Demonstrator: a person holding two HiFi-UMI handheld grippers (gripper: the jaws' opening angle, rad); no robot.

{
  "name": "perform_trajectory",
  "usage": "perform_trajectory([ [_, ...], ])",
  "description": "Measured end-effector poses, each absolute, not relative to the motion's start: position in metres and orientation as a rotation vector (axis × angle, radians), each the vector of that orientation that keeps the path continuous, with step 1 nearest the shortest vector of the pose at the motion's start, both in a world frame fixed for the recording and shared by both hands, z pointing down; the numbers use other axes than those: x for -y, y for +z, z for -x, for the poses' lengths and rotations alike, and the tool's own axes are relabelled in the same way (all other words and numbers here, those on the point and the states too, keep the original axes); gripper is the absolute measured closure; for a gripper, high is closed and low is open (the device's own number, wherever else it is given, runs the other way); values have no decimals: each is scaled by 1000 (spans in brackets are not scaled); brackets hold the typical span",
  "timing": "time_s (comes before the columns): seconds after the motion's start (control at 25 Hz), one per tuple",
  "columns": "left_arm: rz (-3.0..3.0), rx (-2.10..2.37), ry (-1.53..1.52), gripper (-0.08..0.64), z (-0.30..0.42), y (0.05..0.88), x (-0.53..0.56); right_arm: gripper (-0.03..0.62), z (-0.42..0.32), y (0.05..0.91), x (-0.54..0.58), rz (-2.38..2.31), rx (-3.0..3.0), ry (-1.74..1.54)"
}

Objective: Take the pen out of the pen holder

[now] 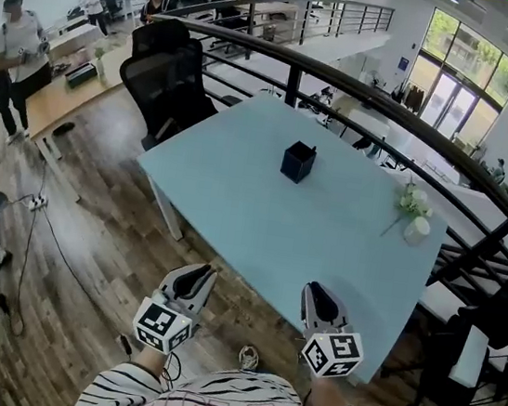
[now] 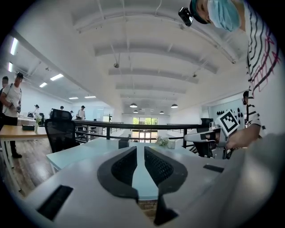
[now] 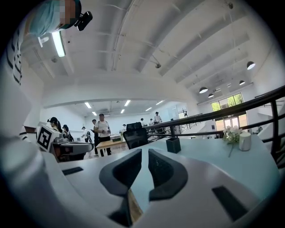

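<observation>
A black square pen holder (image 1: 297, 161) stands upright toward the far side of the light blue table (image 1: 260, 226). A thin dark pen tip just shows above its rim. Both grippers hang side by side off the table's near edge, well short of the holder. My left gripper (image 1: 199, 274) is shut with nothing between its jaws, and so is my right gripper (image 1: 317, 293). The left gripper view has the holder (image 2: 123, 143) small and far beyond the left gripper (image 2: 140, 150). Past the right gripper (image 3: 144, 152), the holder (image 3: 173, 145) stands a little right of the jaw line.
A small white vase with white flowers (image 1: 413, 215) sits at the table's right edge. A black office chair (image 1: 167, 73) stands at the far left corner. A dark railing (image 1: 407, 116) curves behind the table. People stand by a wooden desk (image 1: 58, 95) at the left.
</observation>
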State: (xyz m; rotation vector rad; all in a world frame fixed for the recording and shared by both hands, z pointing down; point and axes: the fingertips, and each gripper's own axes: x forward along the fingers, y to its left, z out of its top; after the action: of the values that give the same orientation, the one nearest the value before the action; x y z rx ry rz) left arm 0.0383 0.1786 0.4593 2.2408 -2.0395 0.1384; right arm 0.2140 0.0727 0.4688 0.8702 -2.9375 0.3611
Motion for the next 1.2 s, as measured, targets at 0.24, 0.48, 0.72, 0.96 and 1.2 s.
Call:
perform_trajectory([
  [0.24, -2221, 2037, 114, 426, -34, 462, -119, 399, -203, 471, -16, -819, 2942, 365],
  [0.48, -2180, 2010, 143, 403, -9, 480, -74, 399, -181, 486, 33, -814, 2907, 405],
  [0.72, -2179, 1975, 133, 403, 30, 488, -40, 399, -155, 496, 61, -869, 2862, 437],
  [0.96, -2284, 1834, 186, 403, 74, 490, 1, 399, -120, 493, 86, -1039, 2818, 462],
  [1.2, -2384, 1702, 227, 403, 126, 478, 39, 399, -74, 486, 98, -1172, 2759, 490],
])
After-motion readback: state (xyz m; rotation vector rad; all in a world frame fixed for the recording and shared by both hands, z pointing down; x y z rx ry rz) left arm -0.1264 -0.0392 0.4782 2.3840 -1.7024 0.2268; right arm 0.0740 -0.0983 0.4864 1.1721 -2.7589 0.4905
